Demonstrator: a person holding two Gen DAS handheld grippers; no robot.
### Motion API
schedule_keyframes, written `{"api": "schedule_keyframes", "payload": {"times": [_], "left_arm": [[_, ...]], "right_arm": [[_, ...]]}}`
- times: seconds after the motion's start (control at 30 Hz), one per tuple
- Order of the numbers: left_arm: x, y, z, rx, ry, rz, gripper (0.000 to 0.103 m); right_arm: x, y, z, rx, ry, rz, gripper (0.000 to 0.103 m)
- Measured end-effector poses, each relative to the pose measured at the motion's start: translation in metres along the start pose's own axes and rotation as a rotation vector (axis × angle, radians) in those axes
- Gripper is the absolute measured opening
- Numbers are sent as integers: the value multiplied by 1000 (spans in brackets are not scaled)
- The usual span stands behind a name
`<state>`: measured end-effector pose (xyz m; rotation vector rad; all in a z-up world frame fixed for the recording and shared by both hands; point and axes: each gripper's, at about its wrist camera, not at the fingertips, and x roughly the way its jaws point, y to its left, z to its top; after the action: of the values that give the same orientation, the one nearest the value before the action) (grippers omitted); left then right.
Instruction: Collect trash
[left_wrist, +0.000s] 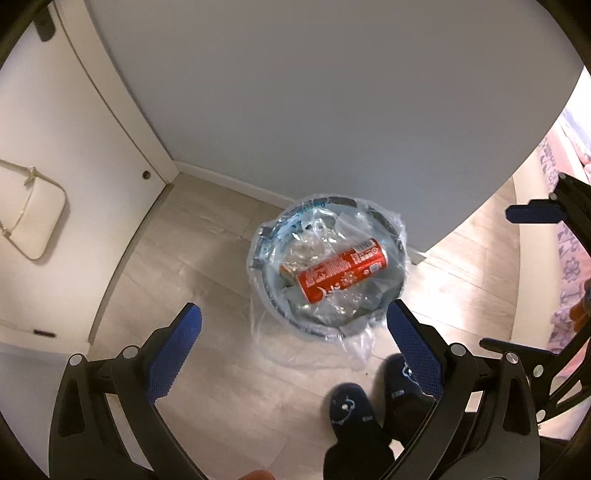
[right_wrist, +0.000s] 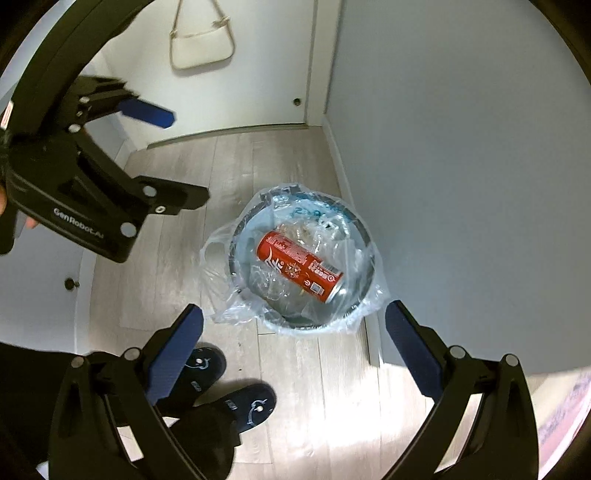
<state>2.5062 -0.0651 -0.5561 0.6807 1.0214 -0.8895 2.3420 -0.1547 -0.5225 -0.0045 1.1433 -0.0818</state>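
Now both grippers are being held high over the bin (left_wrist: 397, 236) so its contents can be checked: the left gripper (left_wrist: 293, 325) and right gripper (right_wrist: 293, 323) are being kept wide apart, empty, while the red can (left_wrist: 341, 275) is lying inside the plastic liner (right_wrist: 218, 295).

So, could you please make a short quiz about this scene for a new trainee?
1. True or false: the red can lies on its side inside the trash bin.
2. Multiple choice: what lines the bin? A) a clear plastic bag B) a paper sack C) nothing
3. Short answer: in what state are the left claw and the right claw, and does either hold anything?

Key
1. True.
2. A; the bag hangs over the rim.
3. Both are open and hold nothing; they hover above the bin, near the person's dark slippers.
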Motion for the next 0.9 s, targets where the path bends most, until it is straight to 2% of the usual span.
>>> {"api": "schedule_keyframes", "payload": {"times": [0.2,0.37,0.53,0.67,0.9], "left_arm": [[-67,-4,11,-1,2,8,97],[-133,-8,27,4,-62,4,97],[-188,-8,44,-1,-108,43,97],[-230,-9,56,8,-157,35,97],[-277,-19,75,63,-240,-6,97]], "right_arm": [[-65,8,11,127,-11,27,96],[-127,22,24,168,-55,-12,96],[-174,24,33,235,-82,-36,96],[-217,26,36,234,-125,-119,96],[-271,14,20,373,-161,-206,96]]}}
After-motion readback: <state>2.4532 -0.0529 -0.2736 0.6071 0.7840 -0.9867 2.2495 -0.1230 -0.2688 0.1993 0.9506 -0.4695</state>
